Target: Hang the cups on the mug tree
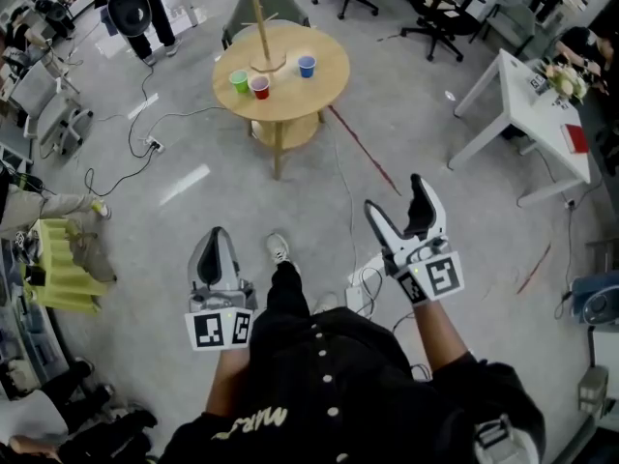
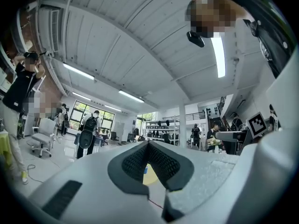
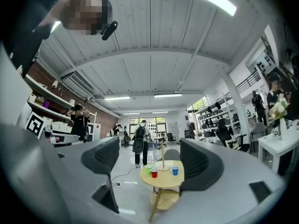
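Far ahead stands a round wooden table (image 1: 324, 90) with a wooden mug tree (image 1: 261, 37) on it. Three cups sit on the tabletop: green (image 1: 239, 81), red (image 1: 259, 87) and blue (image 1: 307, 66). Both grippers hang low over the floor, well short of the table. My left gripper (image 1: 215, 249) is shut and empty; in the left gripper view its pads (image 2: 161, 162) meet at the tip. My right gripper (image 1: 401, 211) is open with nothing between its jaws. The right gripper view frames the table (image 3: 164, 180), mug tree (image 3: 163, 160) and the green (image 3: 149, 170), red (image 3: 154, 172) and blue (image 3: 175, 170) cups in the distance.
Cables (image 1: 135, 133) trail over the grey floor left of the table, and a power strip (image 1: 356, 296) lies by the person's feet. A yellow-green rack (image 1: 63, 264) stands at the left and a white desk (image 1: 537, 114) at the right. A grey chair (image 1: 266, 8) sits behind the table.
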Tool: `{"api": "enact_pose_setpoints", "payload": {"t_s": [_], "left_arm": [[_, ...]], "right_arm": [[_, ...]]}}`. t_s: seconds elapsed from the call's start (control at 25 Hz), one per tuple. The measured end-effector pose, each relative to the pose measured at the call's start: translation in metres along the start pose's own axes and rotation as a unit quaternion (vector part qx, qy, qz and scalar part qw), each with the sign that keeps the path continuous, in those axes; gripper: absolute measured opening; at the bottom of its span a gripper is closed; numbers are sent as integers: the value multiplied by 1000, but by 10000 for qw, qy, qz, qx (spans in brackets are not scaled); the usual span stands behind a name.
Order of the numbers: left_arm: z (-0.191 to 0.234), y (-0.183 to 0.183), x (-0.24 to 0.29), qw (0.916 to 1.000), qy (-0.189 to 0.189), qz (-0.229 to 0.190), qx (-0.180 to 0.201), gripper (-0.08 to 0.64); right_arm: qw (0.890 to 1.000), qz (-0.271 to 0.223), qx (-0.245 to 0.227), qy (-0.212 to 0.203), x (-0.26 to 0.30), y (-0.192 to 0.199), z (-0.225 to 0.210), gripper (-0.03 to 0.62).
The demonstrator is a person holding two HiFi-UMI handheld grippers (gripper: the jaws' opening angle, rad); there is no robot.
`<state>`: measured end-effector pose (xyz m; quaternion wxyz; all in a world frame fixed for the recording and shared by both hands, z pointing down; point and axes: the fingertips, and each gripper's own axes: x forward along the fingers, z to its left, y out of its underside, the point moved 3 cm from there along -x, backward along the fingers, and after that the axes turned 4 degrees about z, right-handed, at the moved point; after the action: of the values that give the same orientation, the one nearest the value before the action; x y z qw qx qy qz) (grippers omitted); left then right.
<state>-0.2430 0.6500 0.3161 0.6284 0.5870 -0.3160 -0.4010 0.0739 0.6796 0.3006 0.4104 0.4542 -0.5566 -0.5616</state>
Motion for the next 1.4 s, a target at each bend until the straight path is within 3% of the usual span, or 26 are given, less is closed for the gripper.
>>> {"api": "enact_pose_setpoints", "payload": {"t_s": [0.68, 1.4], "left_arm": [[82, -5, 194, 9994, 330, -92, -14, -6], [176, -10, 319, 9982, 586, -142, -41, -6]], "right_arm": [[9994, -93, 76, 325, 175, 4, -68, 408], [9986, -176, -54, 499, 324, 0, -79, 408]]}}
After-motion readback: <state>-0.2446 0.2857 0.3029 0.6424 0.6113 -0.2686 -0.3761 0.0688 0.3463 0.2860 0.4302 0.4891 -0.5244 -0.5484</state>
